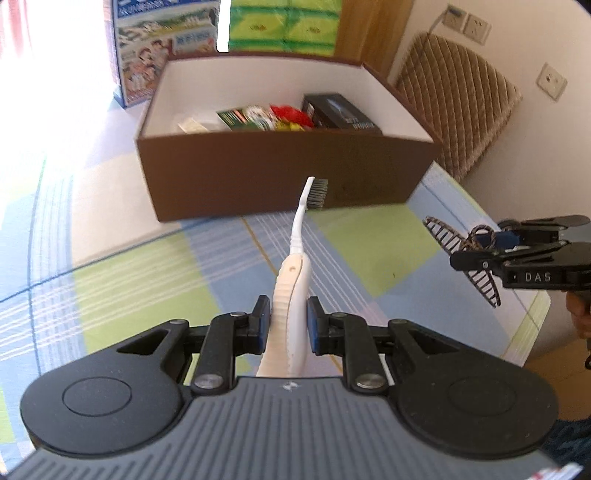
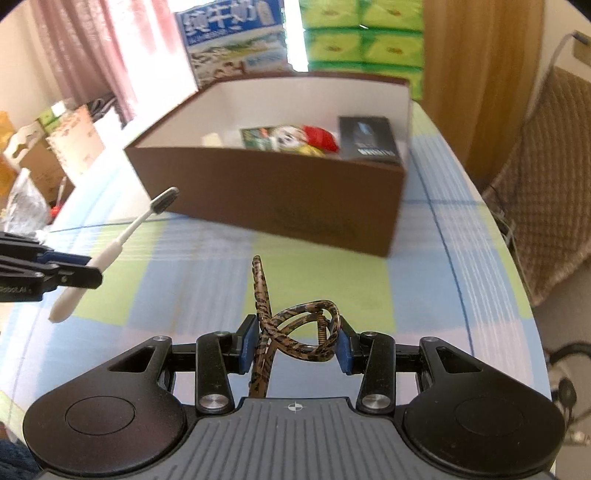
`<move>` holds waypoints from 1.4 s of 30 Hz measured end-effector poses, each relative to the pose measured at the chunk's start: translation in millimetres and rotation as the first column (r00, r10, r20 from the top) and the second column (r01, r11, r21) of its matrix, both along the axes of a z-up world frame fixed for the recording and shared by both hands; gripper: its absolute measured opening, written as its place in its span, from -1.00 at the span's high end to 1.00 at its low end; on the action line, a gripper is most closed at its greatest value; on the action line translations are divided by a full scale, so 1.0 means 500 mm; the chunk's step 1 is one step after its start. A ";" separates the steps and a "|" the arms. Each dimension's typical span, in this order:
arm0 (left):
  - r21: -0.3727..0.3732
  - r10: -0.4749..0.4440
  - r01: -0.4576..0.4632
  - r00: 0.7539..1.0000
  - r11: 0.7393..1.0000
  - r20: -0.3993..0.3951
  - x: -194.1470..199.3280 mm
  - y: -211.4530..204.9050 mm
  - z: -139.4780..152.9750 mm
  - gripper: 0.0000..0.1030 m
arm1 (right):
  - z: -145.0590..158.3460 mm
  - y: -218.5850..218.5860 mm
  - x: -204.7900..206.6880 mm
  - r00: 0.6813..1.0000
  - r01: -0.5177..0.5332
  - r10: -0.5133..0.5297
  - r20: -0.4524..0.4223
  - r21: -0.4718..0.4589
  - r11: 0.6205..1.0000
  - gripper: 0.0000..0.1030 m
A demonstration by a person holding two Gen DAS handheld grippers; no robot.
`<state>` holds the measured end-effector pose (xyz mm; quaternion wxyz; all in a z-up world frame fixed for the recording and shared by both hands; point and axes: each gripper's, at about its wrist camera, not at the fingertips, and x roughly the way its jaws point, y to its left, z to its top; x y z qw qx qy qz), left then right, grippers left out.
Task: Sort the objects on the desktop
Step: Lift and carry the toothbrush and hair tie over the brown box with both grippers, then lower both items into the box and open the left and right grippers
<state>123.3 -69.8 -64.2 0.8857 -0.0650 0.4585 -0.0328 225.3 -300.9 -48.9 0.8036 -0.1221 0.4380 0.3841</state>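
Observation:
My left gripper (image 1: 286, 325) is shut on the handle of a white toothbrush (image 1: 295, 258), whose grey bristle head points toward the brown box (image 1: 288, 181). The right wrist view shows the same toothbrush (image 2: 110, 254) at the left, held above the cloth. My right gripper (image 2: 295, 341) is shut on a brown tortoiseshell hair claw clip (image 2: 291, 328). That clip (image 1: 465, 247) also appears at the right of the left wrist view, in the right gripper (image 1: 476, 251). The open brown box (image 2: 280, 192) holds a black carton (image 2: 369, 142), a green packet and a red item.
A checked blue, green and white cloth (image 1: 147, 266) covers the table. A quilted brown chair back (image 1: 458, 96) stands right of the box. A milk carton box (image 2: 232, 40) and green tissue packs (image 2: 362, 33) stand behind it. Cardboard boxes (image 2: 55, 147) sit at far left.

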 end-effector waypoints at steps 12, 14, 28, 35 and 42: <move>-0.041 0.077 -0.073 0.991 0.997 0.113 0.034 0.061 0.083 0.68 | 0.042 0.096 0.009 0.991 -0.126 0.124 0.058 0.043 0.991 0.23; -0.054 0.082 -0.076 0.989 0.996 0.124 0.047 0.068 0.096 0.68 | 0.051 0.107 0.015 0.989 -0.139 0.136 0.062 0.054 0.989 0.23; -0.033 0.081 -0.076 0.974 0.997 0.211 0.196 0.092 0.168 0.68 | 0.157 0.159 0.183 0.984 -0.097 0.075 0.161 0.129 0.987 0.23; -0.039 0.078 -0.072 0.978 0.997 0.191 0.299 0.079 0.154 0.68 | 0.147 0.197 0.275 0.990 -0.047 0.031 0.140 0.111 0.993 0.23; -0.058 0.089 -0.081 0.987 0.995 0.132 0.372 0.068 0.114 0.68 | 0.103 0.221 0.320 0.995 -0.014 0.006 0.102 0.077 0.997 0.23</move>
